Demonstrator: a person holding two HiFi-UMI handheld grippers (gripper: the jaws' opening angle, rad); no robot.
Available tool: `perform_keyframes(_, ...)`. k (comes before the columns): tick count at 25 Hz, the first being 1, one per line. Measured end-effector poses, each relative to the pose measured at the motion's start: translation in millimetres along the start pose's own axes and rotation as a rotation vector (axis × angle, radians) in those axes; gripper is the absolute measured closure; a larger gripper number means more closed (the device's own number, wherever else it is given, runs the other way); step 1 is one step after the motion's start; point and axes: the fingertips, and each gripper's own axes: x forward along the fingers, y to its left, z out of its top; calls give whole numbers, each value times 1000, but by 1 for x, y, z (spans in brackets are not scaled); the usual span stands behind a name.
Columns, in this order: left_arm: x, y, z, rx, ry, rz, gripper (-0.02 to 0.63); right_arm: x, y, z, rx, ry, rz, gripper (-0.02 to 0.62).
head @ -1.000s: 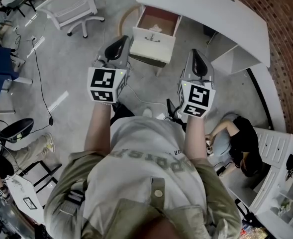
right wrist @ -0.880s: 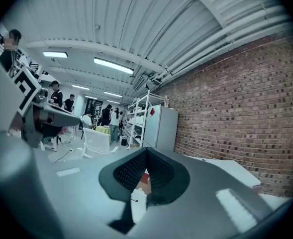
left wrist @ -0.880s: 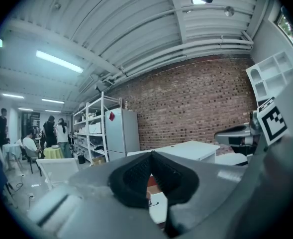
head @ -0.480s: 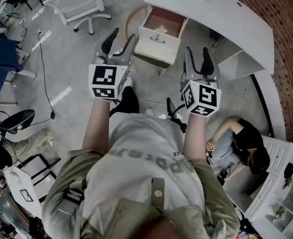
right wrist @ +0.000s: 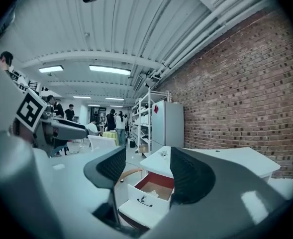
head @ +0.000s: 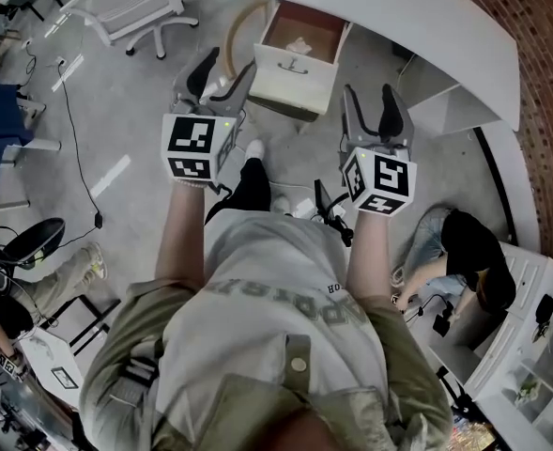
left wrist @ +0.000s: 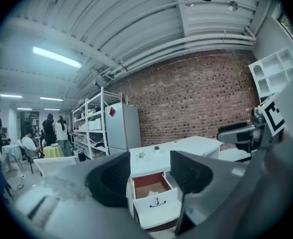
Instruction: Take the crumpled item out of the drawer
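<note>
The crumpled item point(head: 299, 45), seemingly light, soft paper, lies mid-floor in the open drawer point(head: 290, 75). The left tool point(head: 224, 73) and right tool point(head: 370, 109), jaws just opening wide, hold nothing. A gentle pinch across its bulk should do.

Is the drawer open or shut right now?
Open. The drawer is pulled out from the white desk, its brown inside showing, the crumpled item in it.

Your left gripper point(head: 222, 73) and right gripper point(head: 368, 103) are out in front of you, side by side, well apart, pointing nearly level. Jaws on both have just been opening and stand wide, nothing between them. Left forearm point(head: 182, 233) and right forearm point(head: 368, 252) are bare and stretched forward.
</note>
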Motion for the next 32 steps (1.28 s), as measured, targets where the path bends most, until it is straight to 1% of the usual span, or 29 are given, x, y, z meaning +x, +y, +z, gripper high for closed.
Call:
perform_keyframes(2,16,8,-5,-5,24,-8,344,15,-2,-4,-8,23,-2,322)
perform_keyframes(8,78,41,-7,-25,30,-34,344,78,-13,-6,-25,71,-10,314)
perform_keyframes(14,143,84,0,-18,35,-78,342,152,-20,7,-57,85,-43,302)
perform_keyframes(19,187,116,10,-11,26,-120,342,202,-22,14,-48,85,-78,301)
perform_keyframes(25,220,144,8,-5,30,-168,342,240,-22,11,-29,101,-127,301)
perform_keyframes(28,228,151,0,-9,47,-184,344,249,-23,4,-13,116,-145,301)
perform_keyframes(32,235,152,-16,-34,73,-203,344,253,-26,-10,2,152,-159,301)
